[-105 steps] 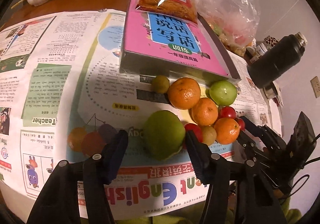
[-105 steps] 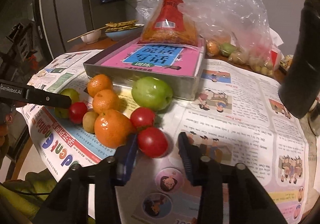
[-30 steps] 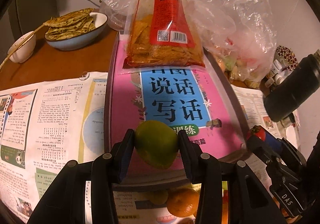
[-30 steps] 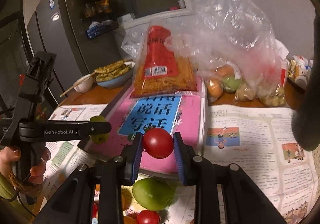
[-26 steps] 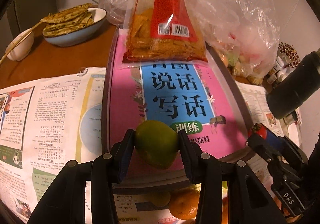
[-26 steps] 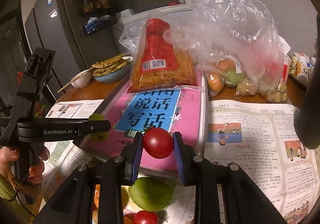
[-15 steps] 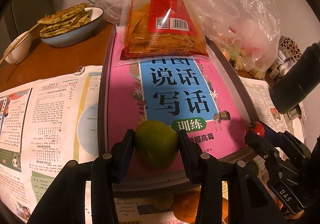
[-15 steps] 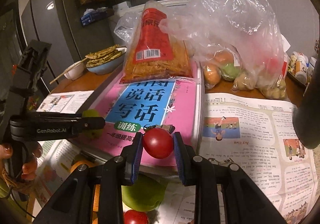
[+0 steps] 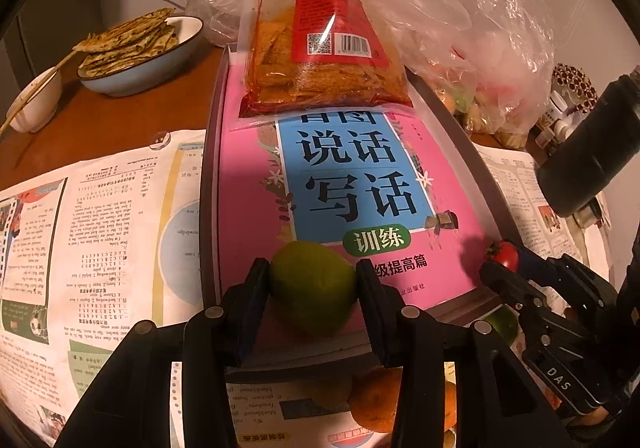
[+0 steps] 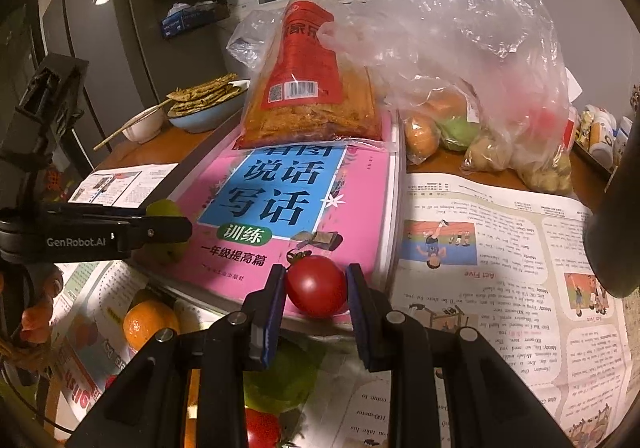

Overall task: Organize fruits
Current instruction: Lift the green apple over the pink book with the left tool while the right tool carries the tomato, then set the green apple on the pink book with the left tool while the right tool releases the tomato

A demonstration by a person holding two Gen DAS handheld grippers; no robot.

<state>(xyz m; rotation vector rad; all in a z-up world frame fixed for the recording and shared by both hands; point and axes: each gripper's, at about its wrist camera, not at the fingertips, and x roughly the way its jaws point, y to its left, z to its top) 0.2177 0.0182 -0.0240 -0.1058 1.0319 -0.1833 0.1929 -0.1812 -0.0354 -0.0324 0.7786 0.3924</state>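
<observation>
the fruit (image 10: 448,124) in the plastic bag (image 10: 480,48) is blurred by the film, the orange (image 9: 376,404) is half hidden behind the left gripper (image 9: 312,288), and the flask (image 9: 592,152) is cut off at the edge.

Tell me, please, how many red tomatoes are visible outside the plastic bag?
2. One tomato is clamped in the right gripper over the pink book; a second tomato lies lower, at the right wrist view's bottom edge. Others may be hidden.
</observation>
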